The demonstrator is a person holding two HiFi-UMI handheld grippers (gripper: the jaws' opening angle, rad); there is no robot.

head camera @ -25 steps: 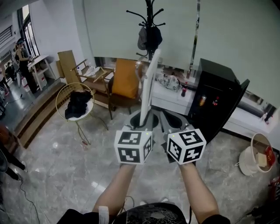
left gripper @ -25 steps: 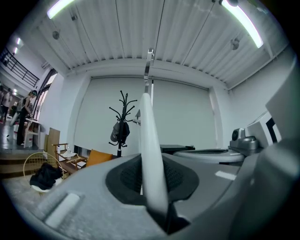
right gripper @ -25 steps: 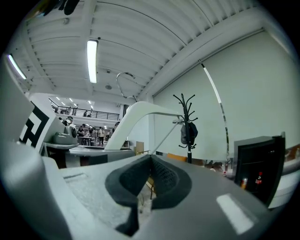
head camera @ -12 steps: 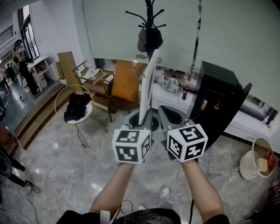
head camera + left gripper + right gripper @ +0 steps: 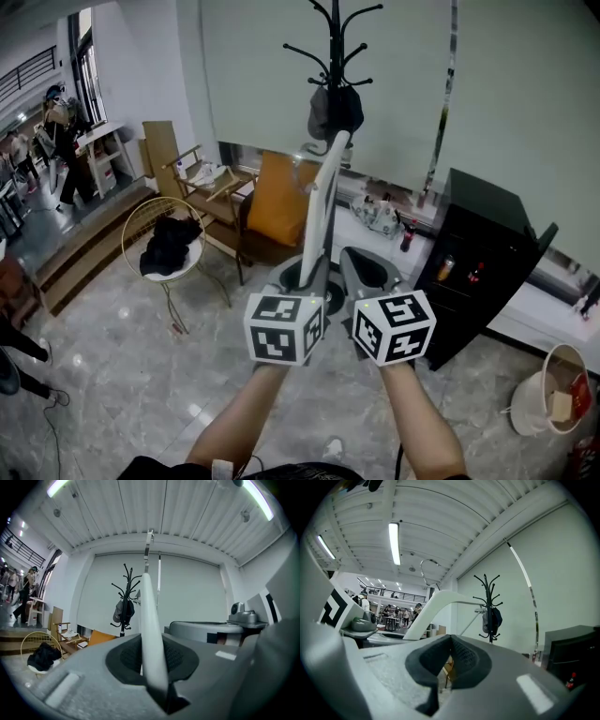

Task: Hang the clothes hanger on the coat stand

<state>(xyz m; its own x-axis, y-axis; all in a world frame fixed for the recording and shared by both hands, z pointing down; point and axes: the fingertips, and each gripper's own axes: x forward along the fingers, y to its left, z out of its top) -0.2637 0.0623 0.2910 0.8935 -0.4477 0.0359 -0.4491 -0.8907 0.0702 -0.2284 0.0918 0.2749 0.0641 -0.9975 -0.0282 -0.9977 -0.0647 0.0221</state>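
A white clothes hanger (image 5: 319, 206) stands upright in my left gripper (image 5: 306, 274), which is shut on its lower arm. In the left gripper view the hanger (image 5: 151, 634) rises from between the jaws, its metal hook (image 5: 148, 541) on top. The black coat stand (image 5: 336, 56) is straight ahead by the window blind, with a dark cap hanging on it; it also shows as the coat stand (image 5: 124, 597) in that view. My right gripper (image 5: 367, 267) is just right of the left one, shut and empty. From it I see the hanger (image 5: 436, 604) on the left and the coat stand (image 5: 489, 602) beyond.
An orange chair (image 5: 277, 197) stands in front of the stand's base. A round gold chair (image 5: 169, 244) with a black garment is to the left. A black cabinet (image 5: 478, 253) is at the right, a white bucket (image 5: 548, 389) beyond it. People stand far left.
The view has tilted up and moved toward the coat stand, which now shows more of its top. Both grippers keep their places side by side, and the hanger stays held.
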